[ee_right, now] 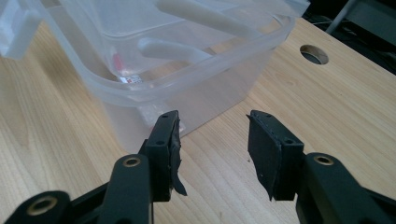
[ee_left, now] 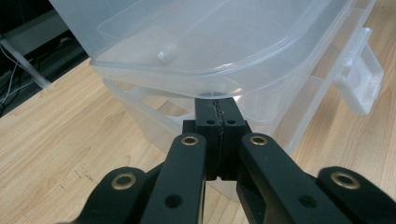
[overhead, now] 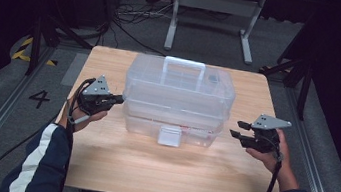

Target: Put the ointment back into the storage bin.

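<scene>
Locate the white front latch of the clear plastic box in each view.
High view: latch at lower centre, on the clear box front.
Left gripper view: latch at the right edge.
Right gripper view: latch at the top left corner.
Shared landmark: the wooden table.

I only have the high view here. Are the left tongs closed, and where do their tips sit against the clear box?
Observer: The left tongs are shut, pads together with nothing between them. Their tips point in just under the overhanging lip of the clear box.
Operator: And the other hand, is it holding anything?
Observer: No. The right tongs stand open over the bare wooden table, short of the box's end wall.
Operator: Is there anything inside the box?
Observer: The right gripper view shows a small red and white item in the lower section. It is too blurred to identify.
</scene>
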Motion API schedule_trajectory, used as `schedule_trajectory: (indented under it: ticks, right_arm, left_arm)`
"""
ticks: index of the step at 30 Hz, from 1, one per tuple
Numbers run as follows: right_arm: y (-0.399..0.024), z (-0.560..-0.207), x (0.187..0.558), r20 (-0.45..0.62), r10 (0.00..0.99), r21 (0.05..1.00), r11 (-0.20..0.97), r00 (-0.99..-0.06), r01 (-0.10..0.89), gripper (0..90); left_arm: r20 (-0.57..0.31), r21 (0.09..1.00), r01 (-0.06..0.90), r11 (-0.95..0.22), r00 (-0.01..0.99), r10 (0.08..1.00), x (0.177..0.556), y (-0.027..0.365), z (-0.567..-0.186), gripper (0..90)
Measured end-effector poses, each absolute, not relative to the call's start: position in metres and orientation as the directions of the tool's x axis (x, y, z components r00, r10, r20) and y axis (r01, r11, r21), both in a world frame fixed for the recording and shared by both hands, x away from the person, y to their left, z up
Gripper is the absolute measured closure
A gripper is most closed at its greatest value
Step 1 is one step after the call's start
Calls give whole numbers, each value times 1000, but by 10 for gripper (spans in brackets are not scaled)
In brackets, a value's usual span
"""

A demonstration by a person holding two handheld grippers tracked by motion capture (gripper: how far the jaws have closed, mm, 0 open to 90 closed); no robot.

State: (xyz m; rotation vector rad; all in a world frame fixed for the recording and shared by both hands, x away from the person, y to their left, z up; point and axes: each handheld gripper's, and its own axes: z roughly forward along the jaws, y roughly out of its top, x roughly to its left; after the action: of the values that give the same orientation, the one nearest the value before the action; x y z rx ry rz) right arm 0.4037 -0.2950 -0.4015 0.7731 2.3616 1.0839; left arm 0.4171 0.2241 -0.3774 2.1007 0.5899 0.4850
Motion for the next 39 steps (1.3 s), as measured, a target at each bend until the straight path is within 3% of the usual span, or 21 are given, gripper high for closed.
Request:
schedule_trajectory:
  ticks: [39]
  right_arm:
    - [-291,-405,402,-152,627,773,557,-764,303,537]
  left_arm:
    - [143,782,252,-570,818,557,412,220,-391,900]
